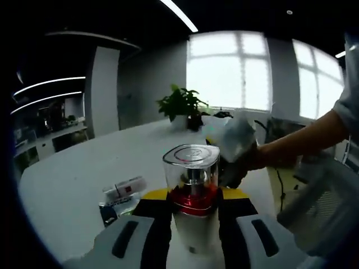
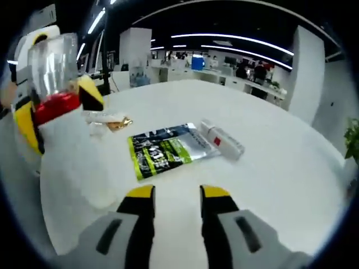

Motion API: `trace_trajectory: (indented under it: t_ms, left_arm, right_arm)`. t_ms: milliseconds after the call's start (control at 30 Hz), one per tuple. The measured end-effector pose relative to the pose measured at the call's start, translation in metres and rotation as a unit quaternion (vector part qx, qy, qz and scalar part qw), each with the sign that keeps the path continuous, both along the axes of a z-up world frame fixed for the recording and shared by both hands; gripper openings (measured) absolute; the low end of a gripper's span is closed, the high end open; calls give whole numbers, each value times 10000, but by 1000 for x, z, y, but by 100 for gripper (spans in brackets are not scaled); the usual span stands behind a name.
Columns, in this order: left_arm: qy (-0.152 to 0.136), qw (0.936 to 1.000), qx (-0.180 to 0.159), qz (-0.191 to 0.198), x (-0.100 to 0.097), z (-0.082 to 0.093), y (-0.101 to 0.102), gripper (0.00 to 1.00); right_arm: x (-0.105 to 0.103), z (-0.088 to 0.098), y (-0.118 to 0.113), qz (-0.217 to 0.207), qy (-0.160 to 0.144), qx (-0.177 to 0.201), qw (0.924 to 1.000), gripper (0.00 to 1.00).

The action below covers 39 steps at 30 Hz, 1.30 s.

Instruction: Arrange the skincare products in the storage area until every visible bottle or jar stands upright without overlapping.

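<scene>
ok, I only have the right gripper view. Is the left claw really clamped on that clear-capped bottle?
Observer: Yes. In the left gripper view the left claw has both jaws pressed against the white body of the bottle, just below its red collar.
Operator: Anything behind the bottle?
Observer: A person's hand is close behind it to the right, holding something white and blurred. I cannot tell what it is.
Operator: Anything further back on the table?
Observer: A potted plant stands at the far edge of the table, in front of the windows.
</scene>
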<state>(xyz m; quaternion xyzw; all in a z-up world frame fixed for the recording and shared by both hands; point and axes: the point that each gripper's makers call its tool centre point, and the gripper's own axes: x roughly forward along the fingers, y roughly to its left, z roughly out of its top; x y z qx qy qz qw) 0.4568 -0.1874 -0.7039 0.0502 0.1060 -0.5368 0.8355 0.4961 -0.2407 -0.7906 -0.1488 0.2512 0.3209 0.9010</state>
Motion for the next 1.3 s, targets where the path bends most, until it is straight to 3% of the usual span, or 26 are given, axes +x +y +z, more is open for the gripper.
trace_trajectory:
  t_ms: [167,267,400,667,1000,1300]
  left_arm:
    - [26,9999,44,139,8,-2,-1,28]
    - [44,9997,51,229,13,-3,-2,28]
    - [109,9995,4,281,16,-1,-4,28]
    - [35,9998,-16,194,11,3,-11,28]
    - [52,9997,11,255,12,0,-12,28]
    - [61,9997,45,234,13,-6,-16,28]
  right_arm:
    - [-29,4,-3,29,40,143,9999,33]
    - [-46,8,12,207,78,354,9991,37]
    - [-53,17,37,322,10,680,9972,41]
    - [-44,27,67,525,-296,695,9958,40]
    - [-34,30,72,310,-462,998,9935,35]
    - [-28,22,66,350,-561,934,9934,33]
